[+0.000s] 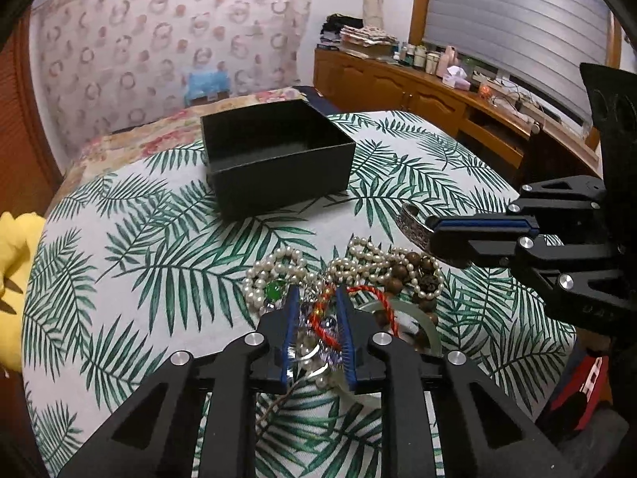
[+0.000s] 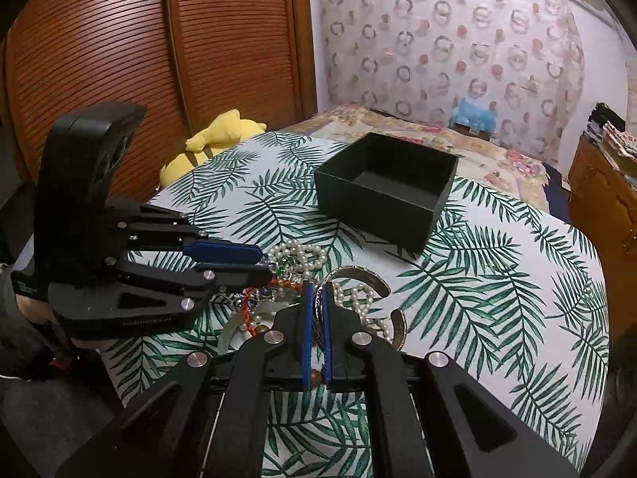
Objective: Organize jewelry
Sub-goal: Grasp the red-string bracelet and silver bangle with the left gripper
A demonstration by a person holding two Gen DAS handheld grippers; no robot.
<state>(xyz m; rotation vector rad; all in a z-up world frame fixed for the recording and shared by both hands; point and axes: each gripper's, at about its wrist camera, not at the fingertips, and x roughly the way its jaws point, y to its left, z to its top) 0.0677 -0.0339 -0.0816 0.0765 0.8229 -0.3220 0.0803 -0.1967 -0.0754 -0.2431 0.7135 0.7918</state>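
A tangle of jewelry lies on the palm-leaf cloth (image 1: pixel 159 239): pearl strands (image 1: pixel 270 271), brown wooden beads (image 1: pixel 418 271), a pale jade bangle (image 1: pixel 432 336) and a red cord with clear beads (image 1: pixel 322 322). My left gripper (image 1: pixel 318 292) points down into the pile, jaws narrow and pressed on the red cord and clear beads. My right gripper (image 2: pixel 317 285) is shut on a silver cuff bracelet (image 2: pixel 358 273), held just above the pile. The cuff (image 1: pixel 412 219) also shows in the left wrist view. An open black box (image 1: pixel 278 183) (image 2: pixel 370 207) stands empty behind the pile.
A yellow plush toy (image 2: pixel 215 139) lies at the cloth's left edge. Louvered wooden doors (image 2: pixel 119 40) stand behind it. A floral bedcover (image 2: pixel 477 143) lies beyond the box. A wooden dresser (image 1: pixel 398 87) with bottles and clutter runs along the right wall.
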